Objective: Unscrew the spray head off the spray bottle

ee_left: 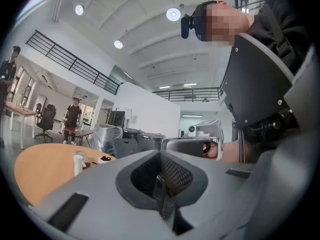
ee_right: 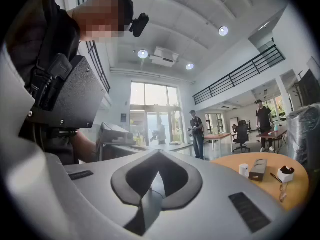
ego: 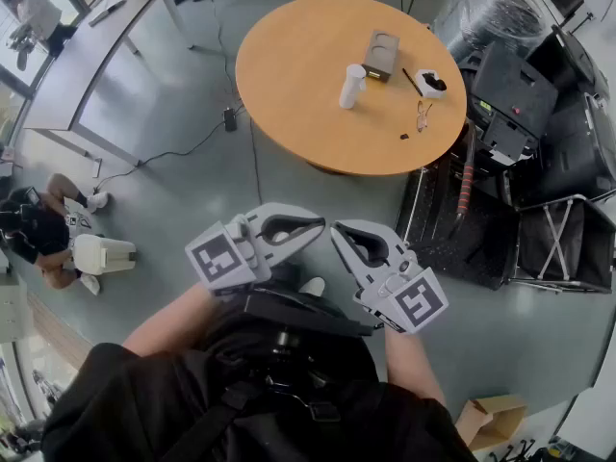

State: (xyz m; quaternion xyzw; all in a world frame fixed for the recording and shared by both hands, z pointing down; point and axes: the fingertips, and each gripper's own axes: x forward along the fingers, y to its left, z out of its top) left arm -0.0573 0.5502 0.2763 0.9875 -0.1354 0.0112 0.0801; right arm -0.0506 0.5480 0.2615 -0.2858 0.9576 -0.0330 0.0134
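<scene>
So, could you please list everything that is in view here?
Round table: one, orange-tan, ahead of the person.
White bottle: one, white, upright mid-table.
Box: one, grey-brown, just beyond the bottle.
Small object: one, white and black, table's right side.
Glasses: one pair, thin-framed, near the right edge.
Long table: one, grey, upper left.
Cases: several, black, right of the table.
Cardboard box: one, brown, floor, lower right.
Crouching person: one, dark clothes, left.
Left gripper: grey, fingers shut, empty.
Right gripper: grey, fingers shut, empty.
</scene>
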